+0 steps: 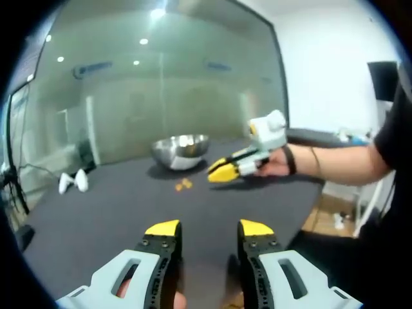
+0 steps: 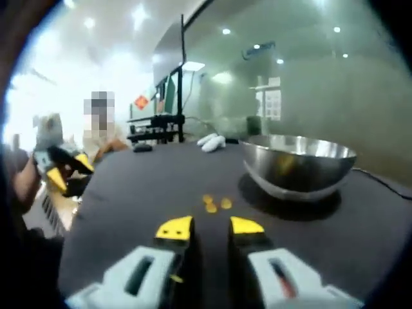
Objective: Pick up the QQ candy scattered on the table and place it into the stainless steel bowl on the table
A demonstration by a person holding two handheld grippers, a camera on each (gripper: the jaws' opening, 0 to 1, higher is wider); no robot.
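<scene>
A few small orange QQ candies [image 2: 215, 204] lie on the dark table just in front of my right gripper [image 2: 210, 226], whose yellow-tipped jaws stand open with nothing between them. The stainless steel bowl [image 2: 297, 165] sits right of them; from the left gripper view the bowl [image 1: 181, 150] is at the far side with the candies [image 1: 183, 185] before it. My left gripper [image 1: 209, 227] is open and empty over the near table. The right gripper [image 1: 226, 170], held by a hand, hovers just right of the candies, jaws slightly apart. The left gripper [image 2: 64, 170] appears at the far left.
A white object [image 1: 73, 181] lies at the table's left side, seen as white pieces [image 2: 211, 141] behind the bowl. A glass wall runs behind the table [image 1: 96, 219]. A person's arm [image 1: 335, 162] reaches in from the right. Equipment stands beyond the far edge [image 2: 158, 125].
</scene>
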